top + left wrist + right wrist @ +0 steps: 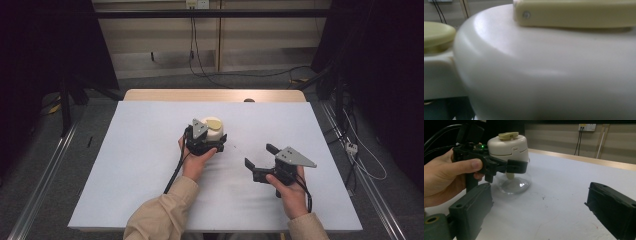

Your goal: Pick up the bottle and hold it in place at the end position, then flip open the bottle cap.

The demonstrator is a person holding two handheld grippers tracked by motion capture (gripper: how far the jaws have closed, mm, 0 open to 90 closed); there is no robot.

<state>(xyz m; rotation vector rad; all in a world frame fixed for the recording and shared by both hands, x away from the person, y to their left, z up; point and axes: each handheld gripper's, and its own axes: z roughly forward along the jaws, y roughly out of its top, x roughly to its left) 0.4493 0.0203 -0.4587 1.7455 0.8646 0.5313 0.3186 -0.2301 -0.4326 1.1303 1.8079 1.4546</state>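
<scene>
no readable txt, labels, brands or nos. anywhere, cream lid (507, 145) plain, glass jar (515, 181) unmarked, white table cover (150, 150) blank

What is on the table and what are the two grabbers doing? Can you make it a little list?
thing: a clear jar with a cream lid
where: standing upright on the white table, near its middle
left gripper: jaws around the jar just below the lid
right gripper: open, empty, apart from the jar
knob: pale yellow piece on top of the lid
inside the jar: looks empty, hard to tell
</scene>
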